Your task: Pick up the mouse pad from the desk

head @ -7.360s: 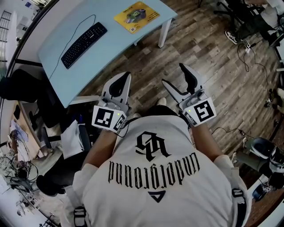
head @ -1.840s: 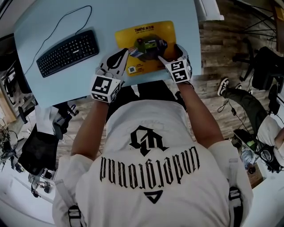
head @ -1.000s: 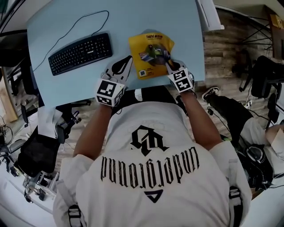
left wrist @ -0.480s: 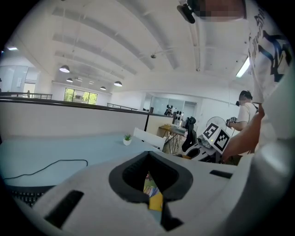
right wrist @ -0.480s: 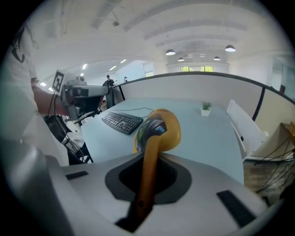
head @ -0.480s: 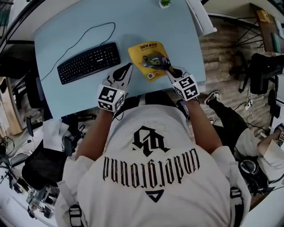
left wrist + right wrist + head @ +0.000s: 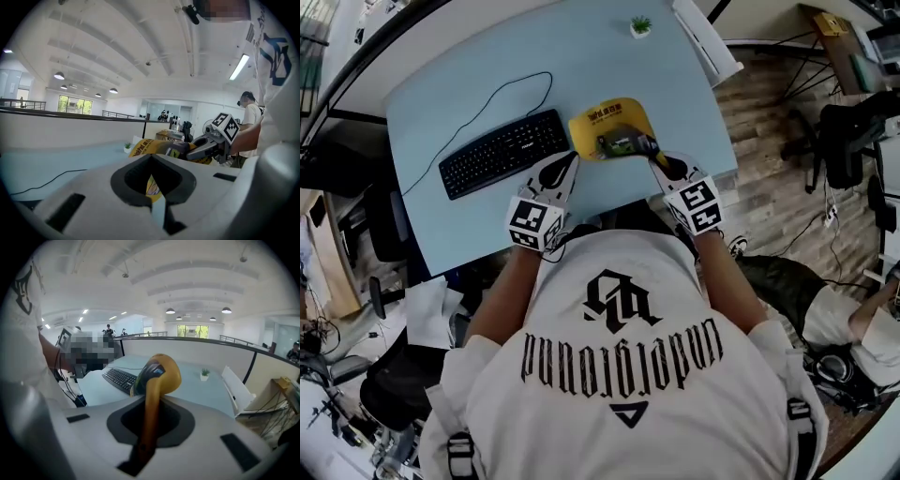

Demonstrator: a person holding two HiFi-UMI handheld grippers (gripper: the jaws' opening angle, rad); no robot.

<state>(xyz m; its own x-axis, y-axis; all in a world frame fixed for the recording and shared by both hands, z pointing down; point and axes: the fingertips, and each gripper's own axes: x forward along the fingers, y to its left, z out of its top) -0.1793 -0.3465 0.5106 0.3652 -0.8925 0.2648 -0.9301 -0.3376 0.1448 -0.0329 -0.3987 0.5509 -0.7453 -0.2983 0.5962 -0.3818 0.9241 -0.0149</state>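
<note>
My head view shows the yellow mouse pad point(image 7: 609, 131) strung between both grippers, above the surface point(image 7: 469, 84) and just right of the keyboard point(image 7: 504, 152). Only the right gripper view shows it edge-on, its top curling over. My right gripper point(image 7: 656, 159) is clamped on one edge. My left gripper point(image 7: 570, 161) is closed on a corner.

From the head we look steeply down onto the desk point(image 7: 609, 66). Our 2 gripper views sit close behind their jaws, facing across it; all 3 share the mouse pad point(image 7: 609, 116).
</note>
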